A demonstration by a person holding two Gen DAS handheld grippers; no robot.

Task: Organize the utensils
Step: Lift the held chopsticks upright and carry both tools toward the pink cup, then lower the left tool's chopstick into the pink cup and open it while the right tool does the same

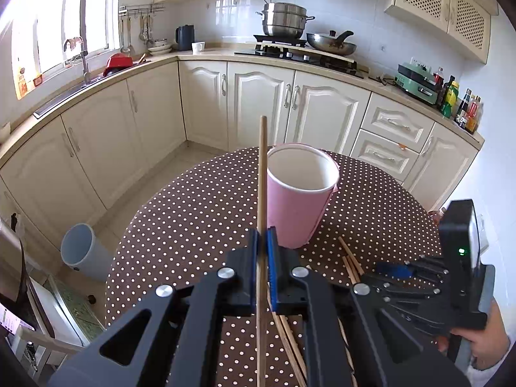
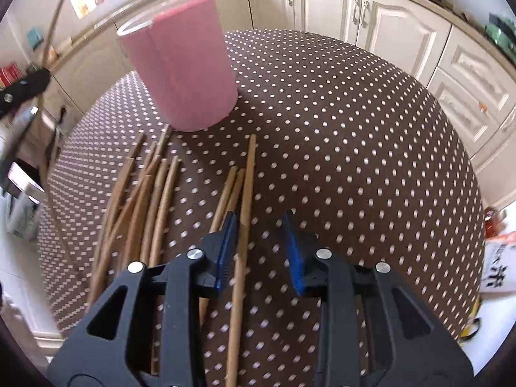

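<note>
A pink cup stands open-mouthed on the round dotted table; it also shows in the right wrist view. My left gripper is shut on one wooden chopstick, held raised just left of the cup's rim. My right gripper is open and low over the table, with a chopstick lying between its fingers, close to the left pad. Several more chopsticks lie in a loose pile left of it, in front of the cup. The right gripper also shows at the right of the left wrist view.
A grey bin stands on the floor left of the table. Cream kitchen cabinets and a counter with stove and pots run behind. A printed bag sits off the table's right edge.
</note>
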